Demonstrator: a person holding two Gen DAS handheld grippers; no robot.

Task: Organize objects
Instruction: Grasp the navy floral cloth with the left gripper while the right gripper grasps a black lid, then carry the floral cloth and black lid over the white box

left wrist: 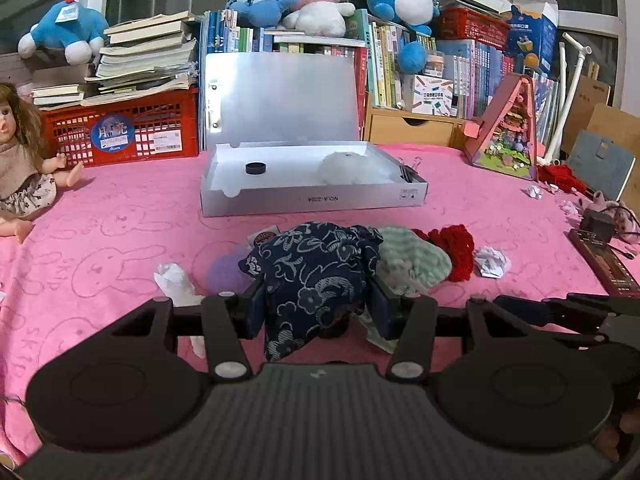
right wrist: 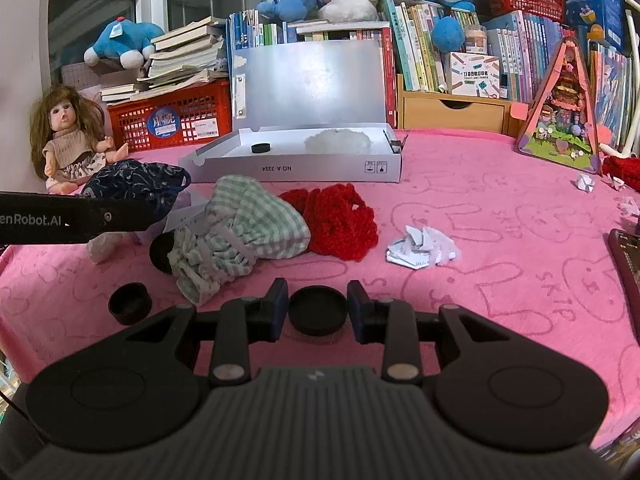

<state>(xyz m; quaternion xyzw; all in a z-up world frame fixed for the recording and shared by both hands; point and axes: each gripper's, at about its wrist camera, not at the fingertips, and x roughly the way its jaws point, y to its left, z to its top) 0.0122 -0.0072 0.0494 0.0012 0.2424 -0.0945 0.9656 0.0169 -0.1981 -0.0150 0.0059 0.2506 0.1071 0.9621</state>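
On the pink table [right wrist: 480,208], my left tool [left wrist: 316,304] grips the navy cloth [left wrist: 316,276]; my right tool [right wrist: 318,310] straddles a black cap [right wrist: 318,310], unclosed, box [right wrist: 304,170] straight ahead.

Left tongs [left wrist: 316,312] clamped — right tongs [right wrist: 318,310] apart

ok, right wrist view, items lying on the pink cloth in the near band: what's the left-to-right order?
small black cap → green checked cloth → red knit → crumpled paper → dark device at the right edge. A larger black cap sits between the open right gripper fingers.
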